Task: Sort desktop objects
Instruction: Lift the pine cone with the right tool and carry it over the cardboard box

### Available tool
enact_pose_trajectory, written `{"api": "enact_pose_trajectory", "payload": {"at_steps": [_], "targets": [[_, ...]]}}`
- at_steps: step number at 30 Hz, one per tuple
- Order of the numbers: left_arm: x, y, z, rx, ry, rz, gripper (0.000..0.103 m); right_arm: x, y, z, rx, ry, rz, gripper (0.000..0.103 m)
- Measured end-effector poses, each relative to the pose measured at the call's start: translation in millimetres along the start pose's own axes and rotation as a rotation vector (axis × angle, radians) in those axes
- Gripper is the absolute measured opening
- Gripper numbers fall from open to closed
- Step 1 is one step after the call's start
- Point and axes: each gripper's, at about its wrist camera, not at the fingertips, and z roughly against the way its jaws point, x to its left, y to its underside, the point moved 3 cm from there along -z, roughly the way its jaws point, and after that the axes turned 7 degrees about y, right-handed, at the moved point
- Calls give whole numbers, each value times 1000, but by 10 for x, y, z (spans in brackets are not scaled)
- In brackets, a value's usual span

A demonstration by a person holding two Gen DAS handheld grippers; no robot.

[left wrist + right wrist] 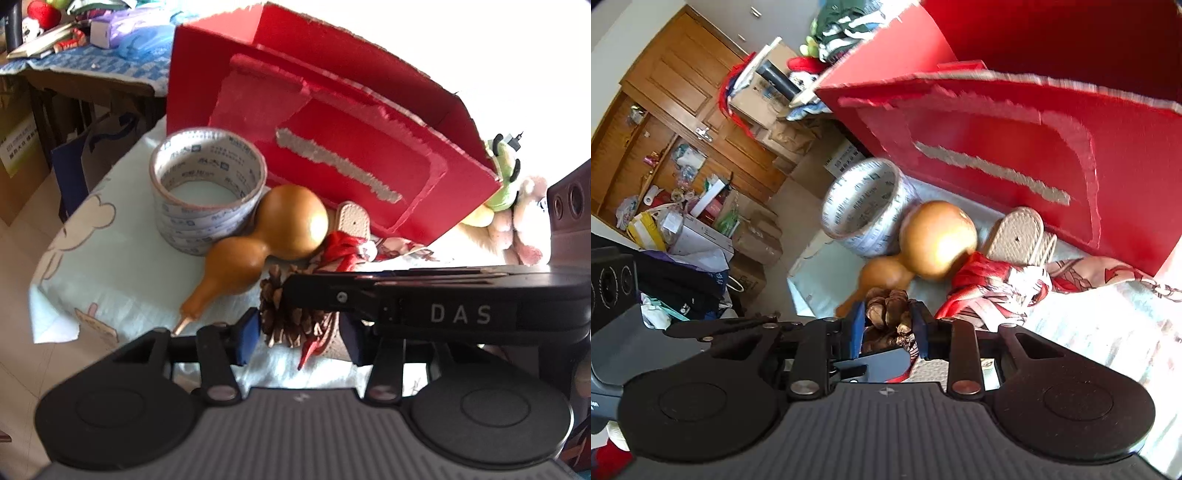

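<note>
Right gripper (888,326) clamped on pine cone (888,306); left gripper (299,334) apart around it — "DAS" on an arm; tape roll (207,192) print unreadable.

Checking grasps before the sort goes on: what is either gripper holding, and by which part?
The right gripper pinches the pine cone across its scaly sides. The left gripper is open, holding nothing.

Harsh daylight floods my view, blown white above the torn red cardboard box (332,122). Its edges smear with motion blur, glare spots the glossy brown gourd (936,240), fisheye bends the borders.
</note>
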Motion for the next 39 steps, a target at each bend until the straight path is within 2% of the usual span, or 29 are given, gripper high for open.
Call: {"api": "enact_pose_trajectory", "payload": {"at_steps": [5,11,17,21,25,29,34,39], "targets": [[-153,-110,262,-55,-6,-33,48,103,-91,257,-80,-42,20,31],[-454,-397,595,-145,-1,-125,48,201,-302,629,-224,-63,47,31],[-718,-806,631,-191,46,-220,48,110,-576,907,-344,-25,37,31],[-855,-1124,519,-198,87,-295,48,-3,-791,988,-403,41,23,31],[-942,-1448,265,-165,99,-369,48,-172,-1013,909,-409,99,-43,32],[-911,-1709,-78,-92,124,-401,48,-452,-1211,726,-367,137,-146,32],[-831,-1887,-467,1,123,-446,49,-751,-1299,537,-313,162,-278,33],[-773,-2002,-758,83,107,-475,49,-893,-1329,389,-262,187,-359,33]]}}
